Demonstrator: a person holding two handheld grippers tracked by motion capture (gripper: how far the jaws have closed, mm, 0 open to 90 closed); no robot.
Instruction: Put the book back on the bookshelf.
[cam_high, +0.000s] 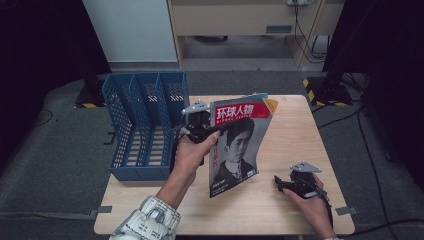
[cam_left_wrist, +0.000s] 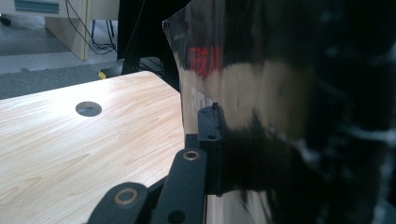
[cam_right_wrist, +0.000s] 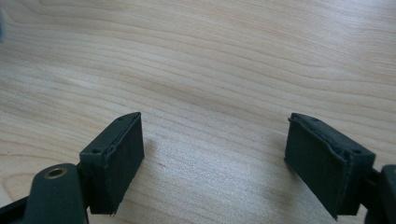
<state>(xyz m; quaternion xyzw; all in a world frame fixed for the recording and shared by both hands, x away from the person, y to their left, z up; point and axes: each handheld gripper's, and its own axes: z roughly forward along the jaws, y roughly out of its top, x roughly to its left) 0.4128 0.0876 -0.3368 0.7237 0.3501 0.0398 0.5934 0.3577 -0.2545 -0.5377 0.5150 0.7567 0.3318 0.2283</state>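
A: High view first. What is the left gripper (cam_high: 212, 131) doing?

B: It is clamping the left edge of a magazine (cam_high: 239, 145) and holding it upright, long axis running top to bottom, bottom corner hanging just above the table (cam_high: 295, 130). The cover is facing the person.

A: And the blue file rack (cam_high: 145, 125)?

B: It is standing just to the left of the magazine, slots open at the top. So the magazine is sitting on the rack's right side, and the left hand (cam_high: 189, 155) is the nearer one by far. I judge the coming move is swinging the magazine leftward and dropping it edge-down into a slot.

A: Left gripper view?

B: One black pad (cam_left_wrist: 208, 140) is pressing flat against the glossy cover (cam_left_wrist: 261, 102); the other jaw is hiding behind the page. The tabletop (cam_left_wrist: 70, 140) is lying beyond, to the left of the magazine.

A: Right gripper view?

B: The right gripper (cam_right_wrist: 212, 154) is standing wide open over bare wood (cam_right_wrist: 210, 56), with nothing between its pads. In the high view it (cam_high: 286, 186) is resting well to the right of the magazine.
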